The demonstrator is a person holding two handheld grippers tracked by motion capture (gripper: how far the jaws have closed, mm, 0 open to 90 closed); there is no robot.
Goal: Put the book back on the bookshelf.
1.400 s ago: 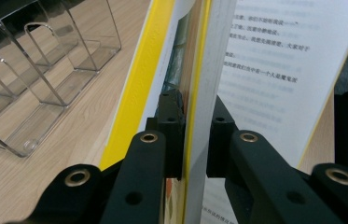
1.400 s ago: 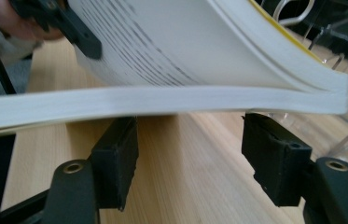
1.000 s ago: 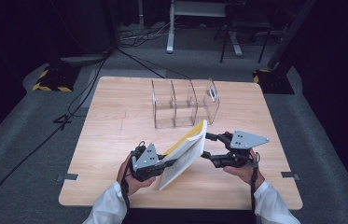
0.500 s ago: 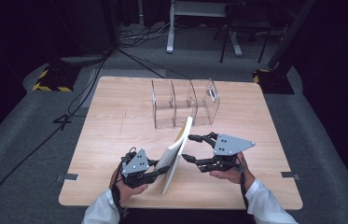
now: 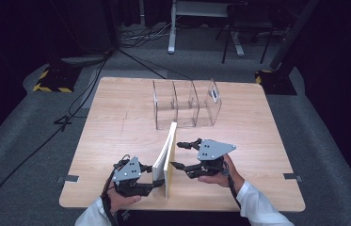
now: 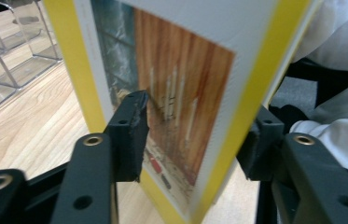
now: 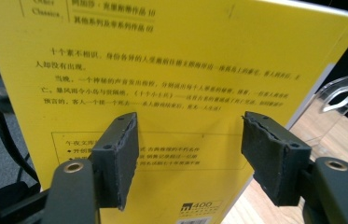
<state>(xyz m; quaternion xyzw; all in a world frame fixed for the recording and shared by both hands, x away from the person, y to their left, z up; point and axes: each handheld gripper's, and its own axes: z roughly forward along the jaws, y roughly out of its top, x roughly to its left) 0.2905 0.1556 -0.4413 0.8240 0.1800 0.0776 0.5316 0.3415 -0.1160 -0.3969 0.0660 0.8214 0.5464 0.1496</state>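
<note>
A yellow-edged paperback book (image 5: 167, 157) stands on its edge near the table's front, spine side toward me. My left gripper (image 5: 156, 178) is at its front cover. In the left gripper view the book (image 6: 185, 88) is between the left gripper's (image 6: 195, 140) two pads; the jaws have just been opening and the far pad stands off the book's edge. My right gripper (image 5: 175, 155) is open on the other side, its fingertips at or just off the yellow back cover (image 7: 171, 70). Nothing lies between the right gripper's (image 7: 190, 158) pads.
A clear plastic divider rack (image 5: 185, 103) with three slots stands behind the book at the table's middle back. The wooden table (image 5: 116, 122) has bare room to the left and right. Cables and stands lie on the dark floor beyond.
The book has gone from tilted, held above the table, to upright on its edge. Both grippers have shifted left and nearer to me. The left jaws have opened off the book.
</note>
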